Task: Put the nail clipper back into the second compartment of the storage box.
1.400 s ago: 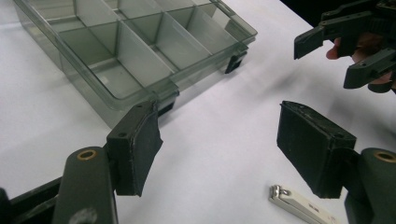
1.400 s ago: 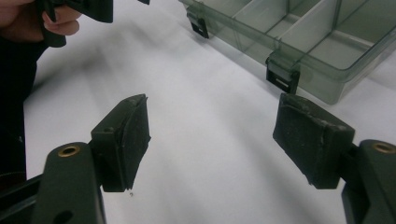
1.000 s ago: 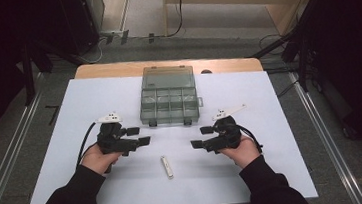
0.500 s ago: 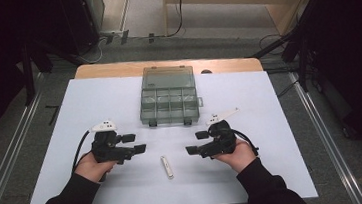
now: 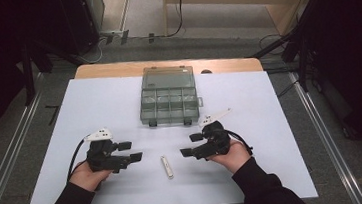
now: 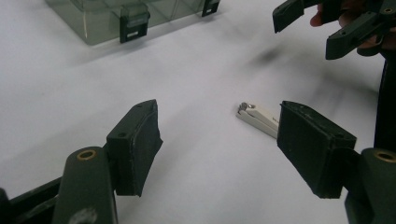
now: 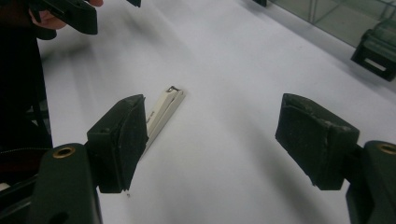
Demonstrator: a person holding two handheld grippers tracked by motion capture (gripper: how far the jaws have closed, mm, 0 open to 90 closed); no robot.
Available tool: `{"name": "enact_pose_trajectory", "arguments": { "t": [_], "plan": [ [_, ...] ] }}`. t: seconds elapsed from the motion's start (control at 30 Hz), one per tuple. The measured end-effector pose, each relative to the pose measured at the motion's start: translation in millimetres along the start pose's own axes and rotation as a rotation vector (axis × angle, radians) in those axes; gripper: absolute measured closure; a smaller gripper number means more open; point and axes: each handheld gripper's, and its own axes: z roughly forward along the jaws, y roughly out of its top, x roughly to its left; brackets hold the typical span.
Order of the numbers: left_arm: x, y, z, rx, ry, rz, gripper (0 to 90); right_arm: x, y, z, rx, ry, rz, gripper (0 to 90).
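A small white nail clipper (image 5: 166, 166) lies flat on the white table (image 5: 271, 123), between the two hands and a little nearer the front edge. My left gripper (image 5: 130, 151) stands open to its left, jaws pointing right. My right gripper (image 5: 191, 145) stands open to its right, jaws pointing left. In the left gripper view the clipper (image 6: 257, 117) lies ahead, partly behind the right jaw of the open left gripper (image 6: 224, 144). In the right gripper view the clipper (image 7: 166, 109) lies just past the left jaw of the open right gripper (image 7: 217, 140). Nothing is held.
A grey translucent compartment box (image 5: 170, 100) with two black latches sits shut at mid-table behind the grippers; its front (image 6: 126, 16) and a latch (image 7: 378, 51) show in the gripper views. Bare white table surrounds the hands. Dark floor and rails flank the table.
Both hands have come back toward the front edge. The right gripper has shifted left, closer to the clipper. The clipper and box have not moved.
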Motion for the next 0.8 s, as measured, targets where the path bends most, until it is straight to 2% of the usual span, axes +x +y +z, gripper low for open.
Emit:
{"name": "enact_pose_trajectory", "arguments": {
  "t": [0.27,0.4,0.8],
  "plan": [
    [1.4,-10.7,-4.2,0.013,-0.005,-0.012,29.3,4.3,4.2,9.2,0.018,0.001,-0.013,26.4],
    [1.0,-13.6,-5.5,0.023,0.004,0.003,29.3,7.9,6.4,15.0,0.026,-0.001,-0.013,26.9],
    [2.0,-23.8,-11.8,0.038,0.008,0.003,29.3,21.1,9.5,28.6,0.04,-0.01,-0.008,28.4]
  ]
}}
